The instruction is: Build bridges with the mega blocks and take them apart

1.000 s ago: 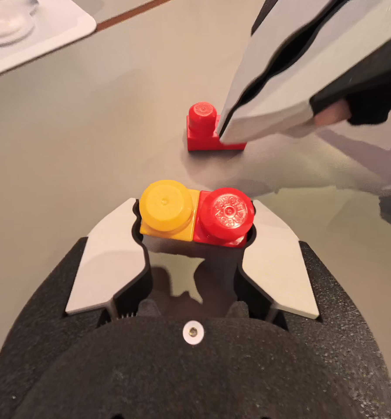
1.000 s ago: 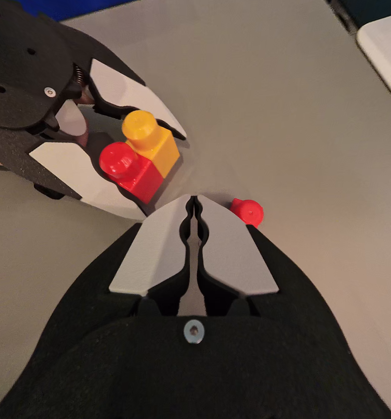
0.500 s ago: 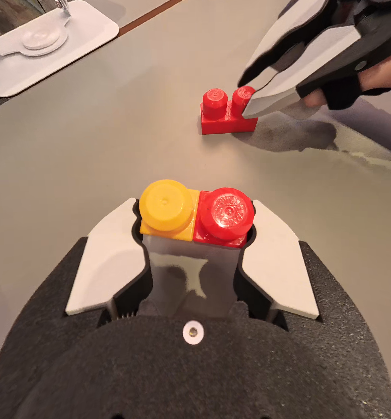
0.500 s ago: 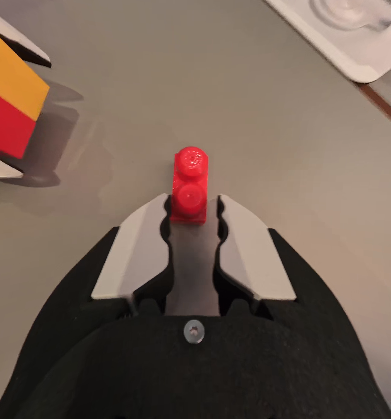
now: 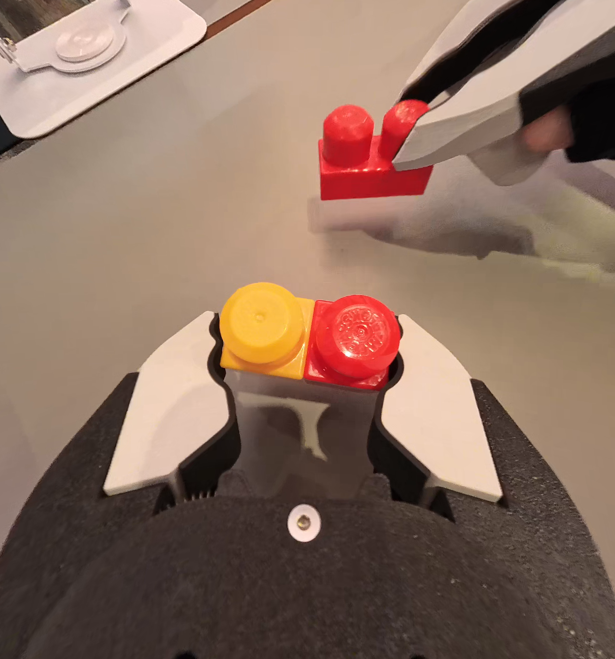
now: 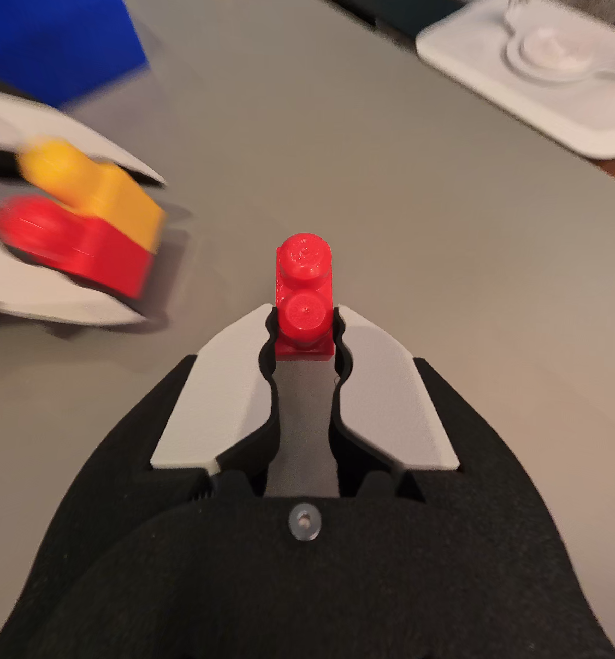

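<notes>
Left wrist view first: the left tool (image 5: 307, 342) is clamped on two small blocks side by side, the yellow block (image 5: 263, 330) against its left finger and the single red block (image 5: 355, 337) against its right, studs facing the camera; that grip looks the same as half a second ago; the pair seems to be carried above the bench (image 5: 127, 214), though the height is hard to read. Farther off, the change: the right tool (image 5: 411, 137) has closed on one end of the two-stud red block (image 5: 366, 157); half a second ago that block sat flat on the bench with the fingers only reaching it, and now a blurred shadow lies beneath it, so I judge it is lifted clear. A white tray (image 5: 85, 67) sits at the far left corner.

Right wrist view now: the right tool (image 6: 304, 330) is clamped on the near stud end of the two-stud red block (image 6: 304, 285), the far stud poking out past the fingertips; a moment back these fingers stood apart around it. The left tool's pair is blurred at left, yellow block (image 6: 95, 192) above single red block (image 6: 85, 246), nearer than before.

What it means: both tools are loaded, and the long block looks like the span to press across the two studs; alignment is the delicate part.
</notes>
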Available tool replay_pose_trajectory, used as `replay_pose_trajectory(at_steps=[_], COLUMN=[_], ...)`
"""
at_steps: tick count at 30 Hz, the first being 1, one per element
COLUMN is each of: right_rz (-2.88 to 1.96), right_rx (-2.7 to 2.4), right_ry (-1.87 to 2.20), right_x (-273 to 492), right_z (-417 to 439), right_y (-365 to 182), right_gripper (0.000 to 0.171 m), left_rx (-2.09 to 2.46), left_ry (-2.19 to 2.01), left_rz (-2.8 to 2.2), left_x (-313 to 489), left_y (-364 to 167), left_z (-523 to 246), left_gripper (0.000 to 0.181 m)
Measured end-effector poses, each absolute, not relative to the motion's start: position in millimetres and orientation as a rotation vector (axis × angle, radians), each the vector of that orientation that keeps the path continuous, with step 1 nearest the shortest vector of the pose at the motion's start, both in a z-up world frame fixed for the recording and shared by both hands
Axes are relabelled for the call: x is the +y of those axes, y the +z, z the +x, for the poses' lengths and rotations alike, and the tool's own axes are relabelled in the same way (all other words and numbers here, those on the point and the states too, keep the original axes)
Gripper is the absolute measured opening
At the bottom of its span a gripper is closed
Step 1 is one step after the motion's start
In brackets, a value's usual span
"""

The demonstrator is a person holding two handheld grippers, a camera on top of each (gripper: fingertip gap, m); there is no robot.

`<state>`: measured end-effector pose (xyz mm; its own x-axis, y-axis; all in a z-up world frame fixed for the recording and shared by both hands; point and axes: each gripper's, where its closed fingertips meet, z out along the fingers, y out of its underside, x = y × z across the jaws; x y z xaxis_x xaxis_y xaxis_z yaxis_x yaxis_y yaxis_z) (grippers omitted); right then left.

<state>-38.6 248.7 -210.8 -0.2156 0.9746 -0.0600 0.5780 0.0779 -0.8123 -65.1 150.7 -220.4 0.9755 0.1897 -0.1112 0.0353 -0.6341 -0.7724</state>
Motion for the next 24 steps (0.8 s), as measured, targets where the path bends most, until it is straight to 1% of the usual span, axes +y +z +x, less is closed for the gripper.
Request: replay_pose_trajectory(at_steps=[1, 5, 7, 14, 24], right_rz=[-1.526, -1.497, -1.503, -1.608, -1.578], right_rx=[-1.826, -1.749, -1.74, -1.69, -1.728], right_ry=[1.056, 1.263, 1.293, 1.304, 1.143], right_x=[240.6, 198.6, 183.1, 164.6, 158.1], right_z=[-38.4, -37.4, -37.3, -43.6, -52.5], right_y=[-199.9, -151.7, -140.8, -147.1, -152.4], right_gripper=[0.029, 0.028, 0.028, 0.028, 0.028], left_rx=[-0.159, -0.144, -0.152, -0.216, -0.248], left_ry=[0.239, 0.311, 0.318, 0.32, 0.335], left_rz=[-2.254, -2.279, -2.279, -2.281, -2.284], left_x=[151.7, 157.8, 161.4, 167.6, 174.3], left_y=[-221.0, -225.0, -226.4, -228.5, -222.3], left_z=[-66.0, -69.4, -69.2, -73.2, -77.5], left_gripper=[0.09, 0.09, 0.09, 0.09, 0.09])
